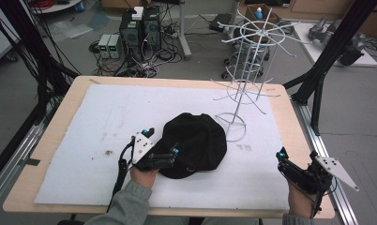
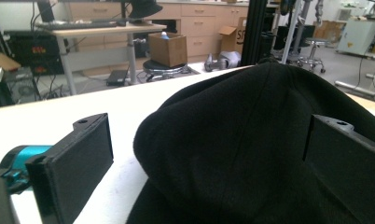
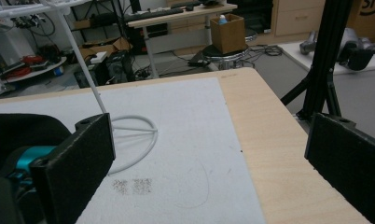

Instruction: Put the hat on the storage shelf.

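A black cap (image 1: 196,143) lies on the white foam sheet (image 1: 102,117) near the table's middle. My left gripper (image 1: 162,142) is open at the cap's left edge. In the left gripper view the cap (image 2: 232,140) bulges between the two spread pads (image 2: 78,163), and the right pad sits against its cloth. My right gripper (image 1: 297,158) is open at the table's front right corner, well apart from the cap. In the right gripper view my right gripper (image 3: 209,158) has nothing but foam and wood between its pads, and the cap (image 3: 22,130) shows dark at the far left.
A white wire display rack (image 1: 252,61) stands behind and right of the cap, and its ring base (image 3: 129,140) rests on the foam. Bare wooden table edge (image 3: 279,154) runs along the right. Black frame posts (image 1: 327,51) rise beyond the right edge. Computers and cables lie on the floor behind.
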`<action>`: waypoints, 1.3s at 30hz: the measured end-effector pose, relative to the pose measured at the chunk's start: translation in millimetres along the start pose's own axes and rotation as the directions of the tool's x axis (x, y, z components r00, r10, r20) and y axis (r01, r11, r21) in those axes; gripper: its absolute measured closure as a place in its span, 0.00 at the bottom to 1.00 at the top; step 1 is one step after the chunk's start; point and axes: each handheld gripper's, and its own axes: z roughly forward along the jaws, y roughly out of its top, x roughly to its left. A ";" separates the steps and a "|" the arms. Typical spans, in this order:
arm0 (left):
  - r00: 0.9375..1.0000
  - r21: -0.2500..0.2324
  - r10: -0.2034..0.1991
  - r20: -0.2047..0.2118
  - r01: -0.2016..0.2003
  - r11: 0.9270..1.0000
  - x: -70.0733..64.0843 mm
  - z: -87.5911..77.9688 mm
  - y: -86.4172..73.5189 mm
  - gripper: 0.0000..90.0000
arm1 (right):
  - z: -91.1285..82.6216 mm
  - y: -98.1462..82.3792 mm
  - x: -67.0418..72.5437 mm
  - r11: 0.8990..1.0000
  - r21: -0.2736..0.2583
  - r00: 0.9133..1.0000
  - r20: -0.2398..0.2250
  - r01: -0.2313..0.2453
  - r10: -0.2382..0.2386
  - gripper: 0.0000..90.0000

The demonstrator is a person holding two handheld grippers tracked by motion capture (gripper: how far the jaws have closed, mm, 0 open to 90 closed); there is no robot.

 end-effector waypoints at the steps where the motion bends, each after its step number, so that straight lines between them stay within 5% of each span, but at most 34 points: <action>1: 1.000 0.001 -0.015 -0.018 0.015 1.000 -0.3 3.0 -0.4 0.02 | -0.3 0.1 -0.2 1.000 -0.002 1.000 -0.001 -0.005 0.005 0.01; 9: 0.995 0.014 -0.073 -0.067 0.074 0.997 3.7 14.0 -2.9 0.02 | -0.5 -0.1 -0.8 1.000 -0.002 1.000 0.000 -0.009 0.009 0.01; 17: 0.992 0.049 -0.068 -0.107 0.073 0.996 5.1 24.1 -8.2 0.02 | -0.6 -0.2 -1.6 1.000 -0.008 1.000 0.004 -0.006 0.006 0.01; 26: 0.984 0.073 -0.142 -0.109 0.150 0.986 11.6 30.6 -10.4 0.05 | -0.3 -0.4 -1.2 1.000 -0.010 1.000 0.002 -0.001 0.001 0.01; 31: 0.982 0.081 -0.150 -0.117 0.160 0.984 12.4 33.1 -10.7 0.09 | -0.6 -0.5 -1.4 1.000 -0.012 1.000 0.004 -0.004 0.004 0.01; 34: 0.975 0.107 -0.172 -0.141 0.188 0.976 13.9 35.0 -11.2 0.11 | -1.0 -0.4 -0.7 1.000 -0.012 1.000 0.001 -0.005 0.005 0.01; 35: 0.966 0.146 -0.201 -0.163 0.225 0.963 15.7 38.7 -11.3 0.12 | -0.9 -0.3 -0.7 1.000 -0.014 1.000 0.001 -0.002 0.002 0.01; 39: 0.970 0.185 -0.183 -0.159 0.211 0.960 14.6 42.3 -8.5 0.13 | -1.3 -0.4 -0.3 1.000 -0.011 1.000 0.003 -0.004 0.004 0.01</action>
